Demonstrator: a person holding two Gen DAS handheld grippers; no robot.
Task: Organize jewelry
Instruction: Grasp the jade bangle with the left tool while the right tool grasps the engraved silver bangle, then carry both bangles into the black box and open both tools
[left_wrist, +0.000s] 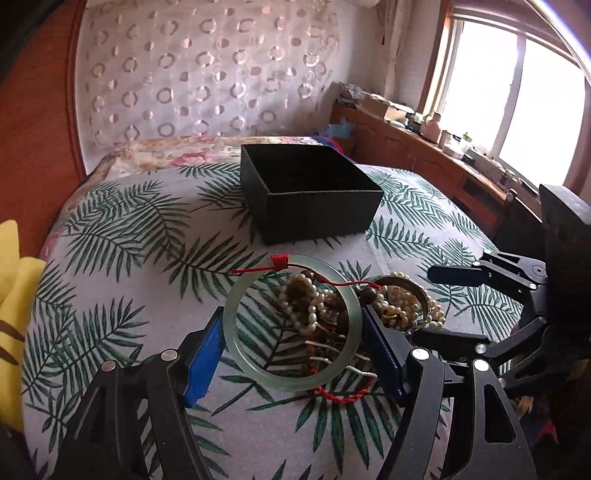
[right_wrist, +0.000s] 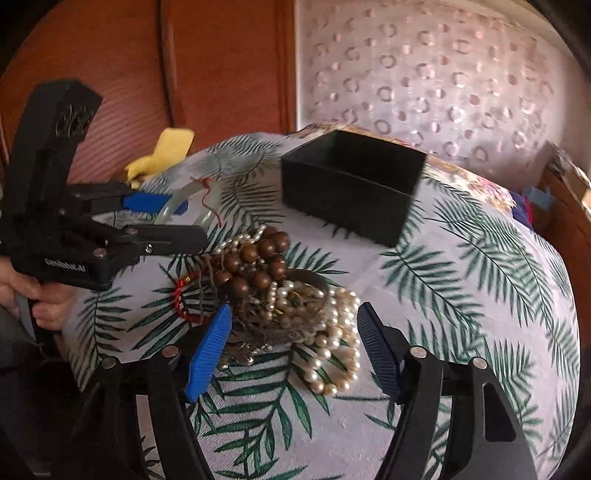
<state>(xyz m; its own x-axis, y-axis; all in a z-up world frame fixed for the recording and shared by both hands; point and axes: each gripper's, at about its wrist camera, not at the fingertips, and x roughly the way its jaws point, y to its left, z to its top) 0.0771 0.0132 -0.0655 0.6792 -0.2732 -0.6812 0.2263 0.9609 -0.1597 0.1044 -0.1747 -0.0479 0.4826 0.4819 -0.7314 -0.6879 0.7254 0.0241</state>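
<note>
- While the left gripper (left_wrist: 291, 350) has its 2 blue pads pressed on opposite outer edges of the pale green jade bangle (left_wrist: 236, 347), the bangle sits lifted at the near edge of the jewelry heap (left_wrist: 354, 314), a red cord (left_wrist: 279, 263) tied to its far rim.
- Jade like this looks stiff, smooth and brittle; judged from that, the grip across the widest span suits it, since a slanted pinch could let it squirt out and a drop could crack it.
- At the right gripper (right_wrist: 293, 350), the jaws stand spread on either side of a cream pearl strand (right_wrist: 332, 354), and no pad touches it.
- Pearls and the brown wooden bead bracelet (right_wrist: 258, 258) will probably behave as limp, tangled strings; taking 1 bunched loop should work better than a single bead.
- Behind the heap, apart from it on the leaf-print bedspread (left_wrist: 129, 258), waits the open black box (left_wrist: 310, 192), its inside too dark to read.
</note>
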